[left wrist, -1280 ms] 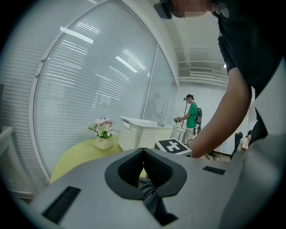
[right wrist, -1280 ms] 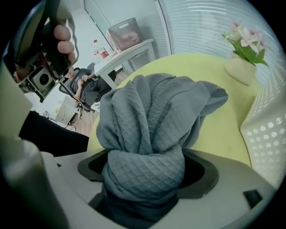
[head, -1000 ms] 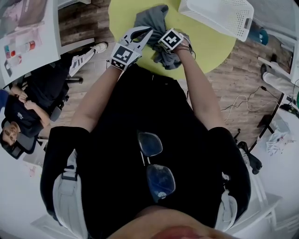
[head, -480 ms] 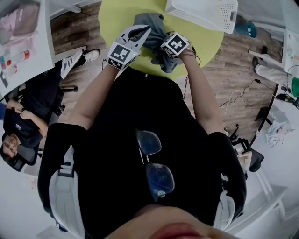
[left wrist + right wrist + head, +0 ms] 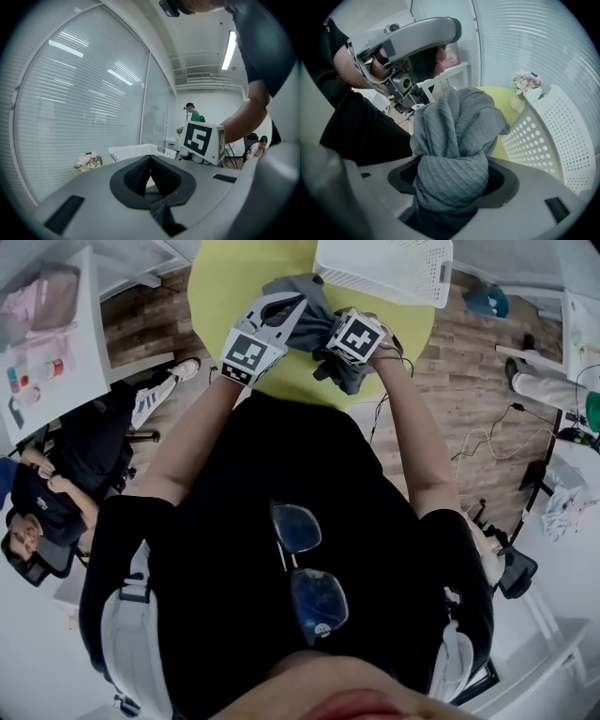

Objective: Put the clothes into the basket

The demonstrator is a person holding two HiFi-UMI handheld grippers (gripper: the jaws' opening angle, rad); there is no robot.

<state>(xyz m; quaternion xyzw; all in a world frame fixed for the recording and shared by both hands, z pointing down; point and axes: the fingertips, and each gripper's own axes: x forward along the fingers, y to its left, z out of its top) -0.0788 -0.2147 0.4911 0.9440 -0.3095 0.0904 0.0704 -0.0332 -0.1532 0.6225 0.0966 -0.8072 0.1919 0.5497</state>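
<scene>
Right gripper view: one grey garment (image 5: 454,126), bunched between the right gripper's (image 5: 452,180) wide-set jaws, near one white basket (image 5: 553,140) at right. Left gripper (image 5: 150,176) pinches one fold. One posy (image 5: 525,84), not shown in head view.

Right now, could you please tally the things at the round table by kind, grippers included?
grey garment: 1
white basket: 1
grippers: 2 (left gripper, right gripper)
flower bunch: 1
Total: 5
</scene>
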